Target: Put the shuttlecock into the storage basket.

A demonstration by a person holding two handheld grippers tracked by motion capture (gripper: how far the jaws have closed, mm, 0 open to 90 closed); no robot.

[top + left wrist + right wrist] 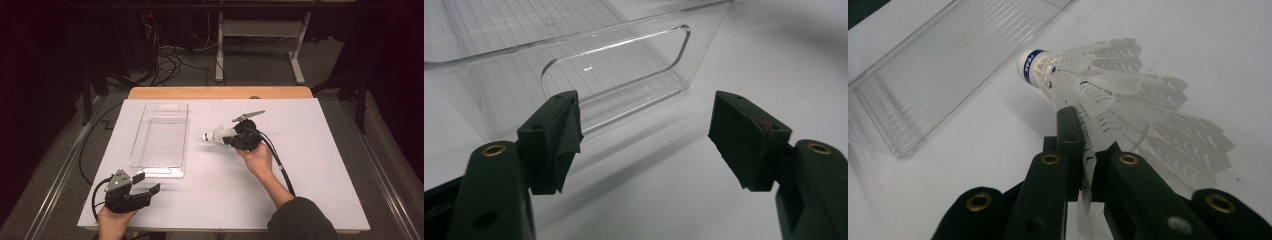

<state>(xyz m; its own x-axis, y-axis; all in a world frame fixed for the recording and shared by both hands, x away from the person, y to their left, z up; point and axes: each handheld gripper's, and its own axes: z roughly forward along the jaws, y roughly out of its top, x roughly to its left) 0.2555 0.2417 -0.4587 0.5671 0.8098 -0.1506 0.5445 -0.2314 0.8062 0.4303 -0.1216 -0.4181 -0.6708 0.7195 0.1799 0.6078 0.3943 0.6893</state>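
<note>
Starting with the counter (320, 165), white and bare, then the clear plastic bin (161, 140) left of centre, lying empty and apart from both hands. Rigid and slick by the look of it; probably best taken at a wall or by the cut-out handle (616, 75) facing the left tongs (145, 184). Left tongs gaping wide near the counter's front edge, holding nothing, just short of the bin's near end. Right tongs (227, 138) pinched tight on the feather skirt of a shuttlecock (1108, 100), carried above the counter just right of the bin, cork tip (1032, 67) pointing toward it. Featherweight, likely fragile: vanes thin and easily crushed or bent, so a gentle squeeze only. Firmer hold probably lower, near the cork, where stiff and rounded.
</note>
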